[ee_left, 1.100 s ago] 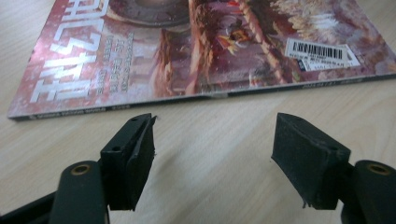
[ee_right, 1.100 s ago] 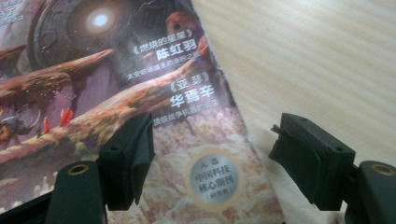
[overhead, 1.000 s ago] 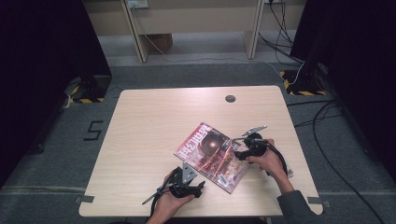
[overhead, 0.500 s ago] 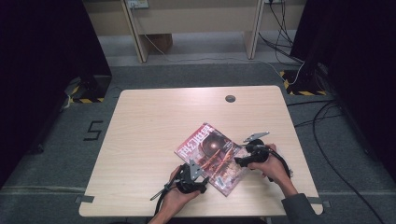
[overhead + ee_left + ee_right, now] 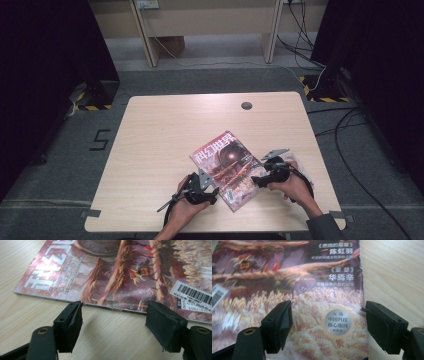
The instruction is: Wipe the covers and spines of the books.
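A magazine [image 5: 227, 167] with a reddish picture cover lies flat and askew on the wooden table [image 5: 165, 135], near its front edge. My left gripper [image 5: 214, 192] rests low on the table at the magazine's near left edge. In the left gripper view its jaws stand open [image 5: 115, 312], and the magazine [image 5: 120, 272] edge lies just beyond their tips. My right gripper [image 5: 256, 181] is at the magazine's right side. Its jaws have just been opening and now stand wide [image 5: 328, 308] over the cover's corner [image 5: 287, 277], which lies flat beneath them with nothing pressed.
A round cable hole [image 5: 246, 105] sits near the table's far edge. Bare wood stretches across the left and far parts of the table. Cables [image 5: 350, 125] run over the floor on the right, and desk legs [image 5: 150, 40] stand behind.
My right gripper has slid along the magazine's right edge toward the near side of the table. The left gripper and the magazine have stayed put.
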`<state>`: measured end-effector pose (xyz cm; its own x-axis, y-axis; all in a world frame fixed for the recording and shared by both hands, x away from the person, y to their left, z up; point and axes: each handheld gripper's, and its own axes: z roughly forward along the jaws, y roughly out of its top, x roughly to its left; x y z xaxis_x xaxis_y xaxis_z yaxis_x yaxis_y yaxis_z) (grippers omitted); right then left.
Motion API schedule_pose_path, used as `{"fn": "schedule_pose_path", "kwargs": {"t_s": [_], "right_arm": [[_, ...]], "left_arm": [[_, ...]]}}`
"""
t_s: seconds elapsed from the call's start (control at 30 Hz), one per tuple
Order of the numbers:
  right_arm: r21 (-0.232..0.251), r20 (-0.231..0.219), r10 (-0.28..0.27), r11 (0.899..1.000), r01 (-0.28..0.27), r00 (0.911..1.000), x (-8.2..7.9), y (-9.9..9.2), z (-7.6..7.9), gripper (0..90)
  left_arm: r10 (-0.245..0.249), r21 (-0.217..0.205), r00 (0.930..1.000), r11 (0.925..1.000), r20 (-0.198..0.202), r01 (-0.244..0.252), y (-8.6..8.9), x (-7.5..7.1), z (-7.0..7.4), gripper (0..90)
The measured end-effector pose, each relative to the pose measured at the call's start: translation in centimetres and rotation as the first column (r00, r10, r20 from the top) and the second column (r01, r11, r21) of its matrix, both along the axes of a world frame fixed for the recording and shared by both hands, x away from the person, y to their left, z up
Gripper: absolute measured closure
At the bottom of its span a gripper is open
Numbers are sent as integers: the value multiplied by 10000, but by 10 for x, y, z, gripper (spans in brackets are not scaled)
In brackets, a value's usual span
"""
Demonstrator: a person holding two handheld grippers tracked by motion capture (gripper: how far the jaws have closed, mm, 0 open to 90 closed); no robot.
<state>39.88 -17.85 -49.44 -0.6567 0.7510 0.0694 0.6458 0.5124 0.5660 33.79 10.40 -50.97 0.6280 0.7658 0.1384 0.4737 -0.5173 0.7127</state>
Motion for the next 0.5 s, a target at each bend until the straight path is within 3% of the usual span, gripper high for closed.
{"fn": "schedule_pose_path", "kwargs": {"t_s": [0.23,0.5], "right_arm": [[-171,170,349,9993,-346,9992,-19,5,0,207],[-25,304,714,9974,-714,9970,-43,8,-2,204]], "left_arm": [[384,88,9992,9992,106,-385,10,6,0,292],[764,264,9966,9967,318,-773,18,13,0,302]]}}
